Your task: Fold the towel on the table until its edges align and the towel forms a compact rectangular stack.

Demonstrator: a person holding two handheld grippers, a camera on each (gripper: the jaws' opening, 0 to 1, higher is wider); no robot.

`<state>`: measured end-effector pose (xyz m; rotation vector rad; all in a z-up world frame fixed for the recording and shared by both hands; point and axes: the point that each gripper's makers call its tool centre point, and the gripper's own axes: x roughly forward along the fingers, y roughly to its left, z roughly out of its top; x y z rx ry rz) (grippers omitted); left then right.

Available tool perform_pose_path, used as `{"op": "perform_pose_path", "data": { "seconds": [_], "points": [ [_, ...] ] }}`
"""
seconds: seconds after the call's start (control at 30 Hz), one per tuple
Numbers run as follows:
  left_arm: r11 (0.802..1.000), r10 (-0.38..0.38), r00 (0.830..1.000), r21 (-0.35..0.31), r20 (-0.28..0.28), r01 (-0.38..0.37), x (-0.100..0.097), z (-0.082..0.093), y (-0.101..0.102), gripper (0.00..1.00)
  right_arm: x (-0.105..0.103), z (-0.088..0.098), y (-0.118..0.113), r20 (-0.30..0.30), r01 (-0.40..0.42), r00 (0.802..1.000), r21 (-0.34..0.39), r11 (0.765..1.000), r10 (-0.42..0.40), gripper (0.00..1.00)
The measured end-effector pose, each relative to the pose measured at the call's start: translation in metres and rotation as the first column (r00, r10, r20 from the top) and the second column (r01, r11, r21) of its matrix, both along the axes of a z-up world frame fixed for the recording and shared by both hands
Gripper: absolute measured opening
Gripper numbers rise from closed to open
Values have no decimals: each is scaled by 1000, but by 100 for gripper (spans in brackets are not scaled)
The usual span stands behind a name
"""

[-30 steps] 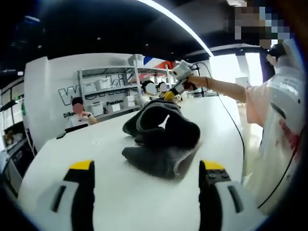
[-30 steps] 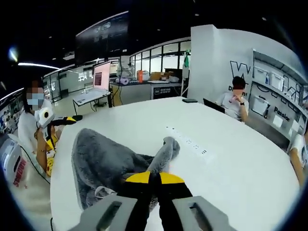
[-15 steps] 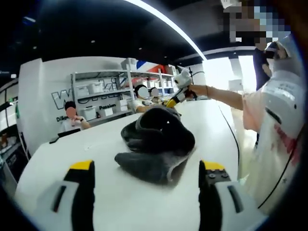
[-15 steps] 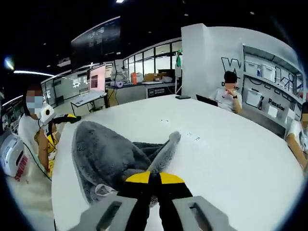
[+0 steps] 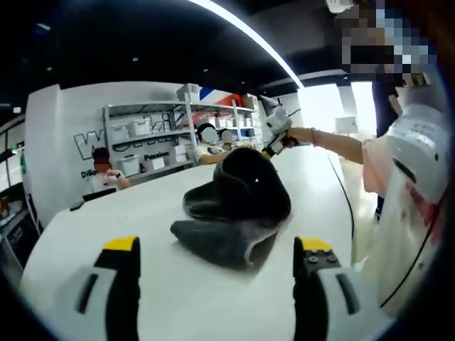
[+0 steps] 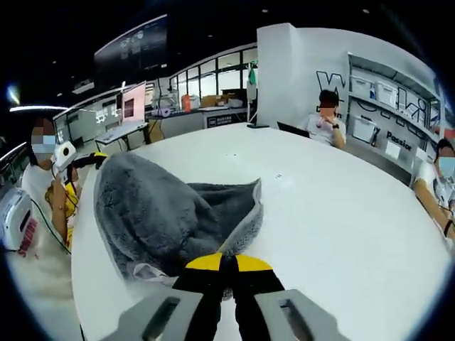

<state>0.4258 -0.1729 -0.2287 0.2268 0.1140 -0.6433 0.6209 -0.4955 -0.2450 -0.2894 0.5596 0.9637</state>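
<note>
The left gripper (image 5: 217, 284) stood with jaws apart above the white table (image 5: 85, 234), holding nothing. At twelve o'clock just beyond lay the grey towel (image 5: 231, 213), heaped and rumpled. The right gripper (image 6: 227, 266) was clamped on a far towel edge, lifting it. The towel looked soft, limp and light; a hemmed corner seemed the best place to take hold.

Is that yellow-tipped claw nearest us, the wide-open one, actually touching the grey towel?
Apart. In the left gripper view, the left gripper stands open, bare white table showing between its tips and the towel.
</note>
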Motion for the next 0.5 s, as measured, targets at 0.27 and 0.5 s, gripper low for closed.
{"op": "perform_pose_path", "data": {
  "seconds": [0.27,0.5],
  "points": [
    [1000,1,1000,1,-8,-1,0,-4,1,93,14,-22,-20,31,35,999,-128,991,-31,4],
    [1000,8,1000,-1,-15,-8,1,-6,3,93,23,-43,-27,16,47,999,-185,982,-44,4]
  ]
}}
